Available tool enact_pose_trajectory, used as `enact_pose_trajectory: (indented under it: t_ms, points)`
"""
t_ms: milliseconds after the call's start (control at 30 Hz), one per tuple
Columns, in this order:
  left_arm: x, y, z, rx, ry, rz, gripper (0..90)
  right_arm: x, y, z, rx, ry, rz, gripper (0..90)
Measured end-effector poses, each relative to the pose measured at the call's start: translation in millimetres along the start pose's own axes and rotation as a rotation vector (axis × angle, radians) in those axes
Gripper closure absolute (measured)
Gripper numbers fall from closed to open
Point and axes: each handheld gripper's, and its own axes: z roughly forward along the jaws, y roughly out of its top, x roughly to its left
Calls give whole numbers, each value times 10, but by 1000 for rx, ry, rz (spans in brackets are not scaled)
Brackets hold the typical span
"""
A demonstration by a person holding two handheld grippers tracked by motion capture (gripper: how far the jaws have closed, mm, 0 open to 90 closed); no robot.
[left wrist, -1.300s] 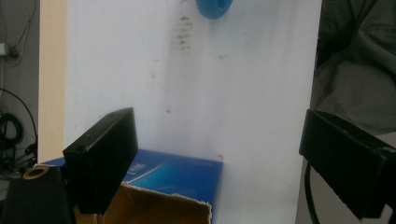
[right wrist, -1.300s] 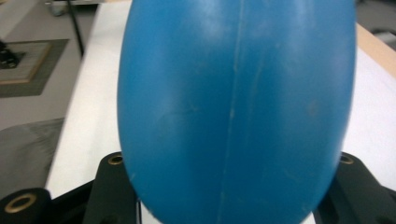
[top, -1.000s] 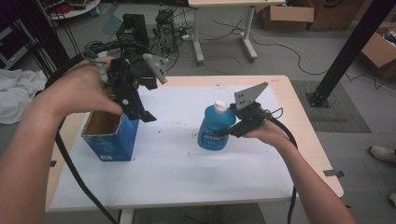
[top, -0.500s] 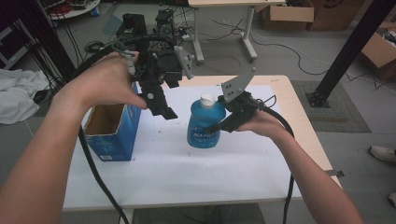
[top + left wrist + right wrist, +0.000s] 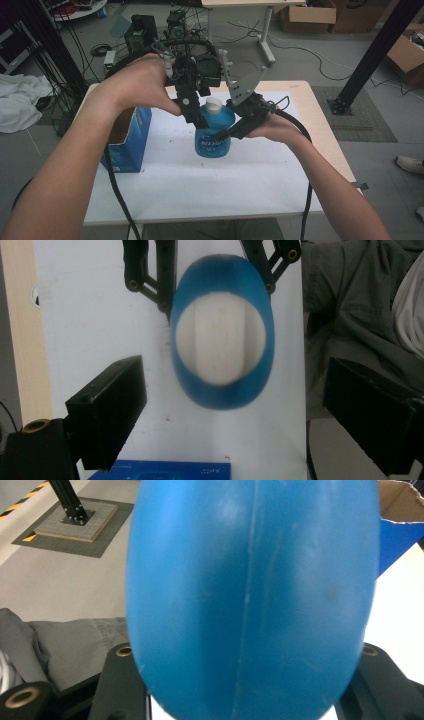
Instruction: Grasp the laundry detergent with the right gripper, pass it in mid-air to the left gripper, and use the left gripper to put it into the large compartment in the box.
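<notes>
A blue bottle with a white cap is held upright over the white sheet in the middle of the table. My right gripper is shut on its body from the right, and the bottle's blue side bulges between the jaws in the right gripper view. My left gripper hangs just above the cap and points down. Its jaws stand open wide on either side of the bottle, apart from it, with the cap seen from above.
An open blue cardboard box stands on the table's left part; its top edge lies just under the left gripper. The pale table edge runs to the right. Cables, boxes and a black post are on the floor beyond.
The right gripper has carried the bottle up and leftward to the table's middle. The left gripper has moved right from above the box to over the bottle's cap.
</notes>
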Motion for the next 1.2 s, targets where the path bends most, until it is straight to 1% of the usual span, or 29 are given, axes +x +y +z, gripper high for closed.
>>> enact_pose_trajectory:
  t_ms: [67,100,167,233,267,500,533,667,800,933,1000,1067,1200]
  points:
    - [4,11,11,1,-1,-1,111,-3,20,7,1,2,0,458]
    - [15,31,28,12,-4,0,109,-4,30,11,3,2,1,458]
    - [16,40,38,16,-4,-4,109,-6,48,22,10,2,-1,458]
    - [36,58,65,27,-7,5,109,-3,66,33,18,1,3,458]
    - [34,58,74,27,-6,-5,109,0,73,36,20,3,8,458]
    - [48,63,114,39,-3,-13,112,-13,115,59,20,1,1,459]
    - [49,60,132,49,2,-14,113,-14,123,59,23,3,6,459]
    - [51,55,161,60,-1,-18,113,-13,133,64,27,4,10,459]
    - [48,53,162,60,1,-19,121,-7,139,61,27,4,20,459]
    - [40,56,164,62,0,-15,155,-3,143,55,30,-1,20,459]
    - [41,57,165,62,0,-17,155,3,145,56,29,-1,28,459]
    - [43,56,166,65,1,-18,156,1,146,56,29,0,22,459]
    - [42,50,173,66,3,-20,159,9,151,53,28,-3,27,459]
